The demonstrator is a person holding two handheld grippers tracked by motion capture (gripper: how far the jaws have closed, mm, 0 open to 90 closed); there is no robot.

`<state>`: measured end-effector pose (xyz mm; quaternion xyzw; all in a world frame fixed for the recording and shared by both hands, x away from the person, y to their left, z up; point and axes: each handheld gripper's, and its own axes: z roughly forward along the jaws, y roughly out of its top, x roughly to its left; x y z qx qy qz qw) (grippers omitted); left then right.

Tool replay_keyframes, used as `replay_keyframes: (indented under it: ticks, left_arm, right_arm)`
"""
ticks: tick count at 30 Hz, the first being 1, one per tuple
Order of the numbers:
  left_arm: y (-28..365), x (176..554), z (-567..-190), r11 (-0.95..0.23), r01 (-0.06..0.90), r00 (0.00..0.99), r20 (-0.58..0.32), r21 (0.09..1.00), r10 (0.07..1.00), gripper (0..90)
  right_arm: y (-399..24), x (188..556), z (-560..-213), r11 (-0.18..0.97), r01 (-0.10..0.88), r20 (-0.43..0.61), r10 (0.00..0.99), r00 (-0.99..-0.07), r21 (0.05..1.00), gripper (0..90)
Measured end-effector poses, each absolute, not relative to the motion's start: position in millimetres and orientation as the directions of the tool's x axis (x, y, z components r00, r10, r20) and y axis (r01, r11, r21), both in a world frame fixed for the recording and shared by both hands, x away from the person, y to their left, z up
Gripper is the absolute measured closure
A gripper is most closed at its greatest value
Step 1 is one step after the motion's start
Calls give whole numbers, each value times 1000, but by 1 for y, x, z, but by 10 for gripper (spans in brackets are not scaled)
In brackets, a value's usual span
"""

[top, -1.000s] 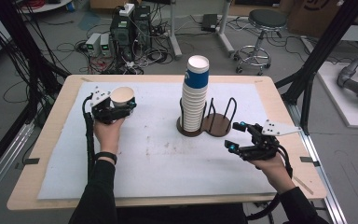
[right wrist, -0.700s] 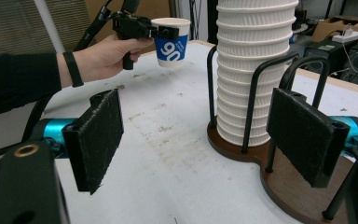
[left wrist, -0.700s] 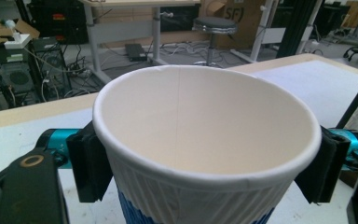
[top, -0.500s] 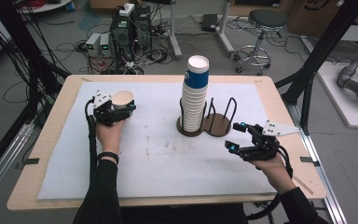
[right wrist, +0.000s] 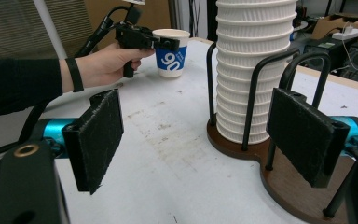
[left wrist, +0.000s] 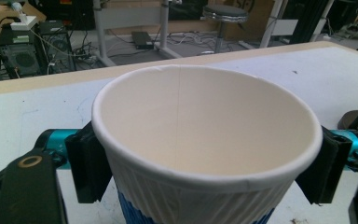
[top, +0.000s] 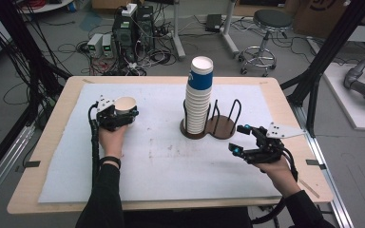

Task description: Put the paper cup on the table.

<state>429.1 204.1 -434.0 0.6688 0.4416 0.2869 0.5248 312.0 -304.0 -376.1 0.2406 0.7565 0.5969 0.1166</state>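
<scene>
My left gripper holds one paper cup, white with a blue band and upright. In the left gripper view the two black pads press the cup on both sides just under its rim, so the jaws are closed on it to about the width of the cup; they have opened a very little just now, but the cup is between them and the pads touch it. In the right gripper view the bottom of the cup seems to rest on the white table mat, or it is just above it; I cannot tell for sure.

My right gripper holds nothing. Its jaws stand wide apart, and in its own view the stack of paper cups is just ahead of it, between the wire posts of the wooden cup holder. The second place of the holder, nearer to this gripper, has no cups.

I judge that one cup is already separated and carried to the far left, well apart from the stack. What is left is to let it go there, and many cups wait in the stack.
</scene>
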Motion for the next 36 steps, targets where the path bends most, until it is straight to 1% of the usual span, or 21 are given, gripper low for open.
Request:
replay_keyframes:
  ticks: [9,12,18,30,34,36]
  left_arm:
    - [204,428,-434,-76,331,436,-81,941,896,180]
    - [203,426,-432,-112,341,438,-52,933,897,180]
    - [199,424,-430,-141,366,427,-31,920,904,176]
    - [199,420,-427,-165,402,419,-20,901,908,173]
    - [197,420,-427,-180,412,420,-11,893,907,165]
    - [196,421,-428,-176,421,405,-11,889,914,148]
  right_arm:
    - [-302,313,-377,180,224,107,499,-860,958,191]
    - [-302,314,-377,178,224,108,500,-859,958,191]
    - [-300,314,-376,180,222,107,495,-862,958,191]
    - [-298,314,-375,179,213,99,497,-862,960,191]
    - [-298,314,-375,181,213,98,497,-862,960,191]
    - [-298,313,-375,181,218,102,496,-862,959,191]
